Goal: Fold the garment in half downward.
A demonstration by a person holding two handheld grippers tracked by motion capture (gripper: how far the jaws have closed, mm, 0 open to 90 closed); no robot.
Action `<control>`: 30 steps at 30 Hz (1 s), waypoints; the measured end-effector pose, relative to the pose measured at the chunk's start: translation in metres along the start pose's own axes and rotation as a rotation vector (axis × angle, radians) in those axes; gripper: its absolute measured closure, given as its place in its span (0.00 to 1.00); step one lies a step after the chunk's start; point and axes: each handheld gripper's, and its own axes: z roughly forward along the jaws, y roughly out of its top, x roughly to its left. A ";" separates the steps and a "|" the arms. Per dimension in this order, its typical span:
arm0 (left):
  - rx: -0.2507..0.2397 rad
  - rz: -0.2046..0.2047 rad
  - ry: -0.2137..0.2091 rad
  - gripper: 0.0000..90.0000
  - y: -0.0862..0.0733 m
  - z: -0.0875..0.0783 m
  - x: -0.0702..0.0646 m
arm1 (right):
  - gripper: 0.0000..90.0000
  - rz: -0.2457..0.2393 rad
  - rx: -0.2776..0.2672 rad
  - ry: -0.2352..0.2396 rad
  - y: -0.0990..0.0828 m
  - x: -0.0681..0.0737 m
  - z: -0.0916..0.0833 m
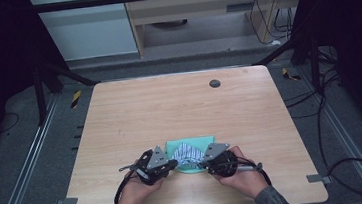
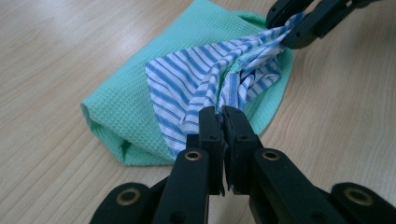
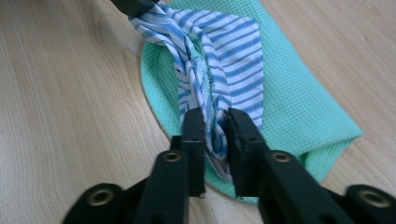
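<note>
Both claws pinch the striped cloth (image 2: pixel 201 79): the left claw (image 2: pixel 223 116) grips one end, the right claw (image 3: pixel 215 119) the other (pressed tight on fabric), above a green towel (image 1: pixel 180 145) near the counter's (image 1: pixel 169 108) front edge

Green waffle cloth (image 1: pixel 189 146) is lying near the front edge of the wooden table (image 1: pixel 120 118), striped cloth (image 1: pixel 188 154) bunching on top. Left gripper (image 1: pixel 171 164) and right gripper (image 1: pixel 201 164) are flanking it, blocking approach from both sides and the front. Behind the green cloth the tabletop is lying open; a dark grommet (image 1: pixel 215 83) is sitting well beyond it.
</note>
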 end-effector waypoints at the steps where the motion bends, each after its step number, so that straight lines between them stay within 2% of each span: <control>1: 0.002 -0.005 -0.002 0.97 -0.001 0.000 0.000 | 0.92 0.001 -0.003 0.004 -0.001 0.000 0.000; 4: 0.027 0.006 -0.009 0.97 -0.005 0.002 -0.001 | 0.95 -0.002 0.002 0.019 -0.005 0.001 0.001; 10: 0.032 -0.009 -0.027 0.97 -0.011 0.002 -0.003 | 0.96 -0.039 0.023 0.036 -0.008 0.007 0.003; 15: 0.044 -0.001 -0.041 0.97 -0.014 0.002 -0.009 | 0.96 -0.058 0.041 0.043 -0.011 0.010 0.004; 17: 0.048 0.008 -0.036 0.97 -0.014 0.001 -0.009 | 0.96 -0.058 0.045 0.041 -0.011 0.010 0.004; 22: 0.041 -0.010 -0.048 0.97 -0.015 0.001 -0.012 | 0.96 -0.069 0.050 0.037 -0.012 0.012 0.004; 30: 0.041 -0.004 -0.064 0.97 -0.014 -0.001 -0.018 | 0.96 -0.055 0.046 0.037 -0.017 0.014 -0.002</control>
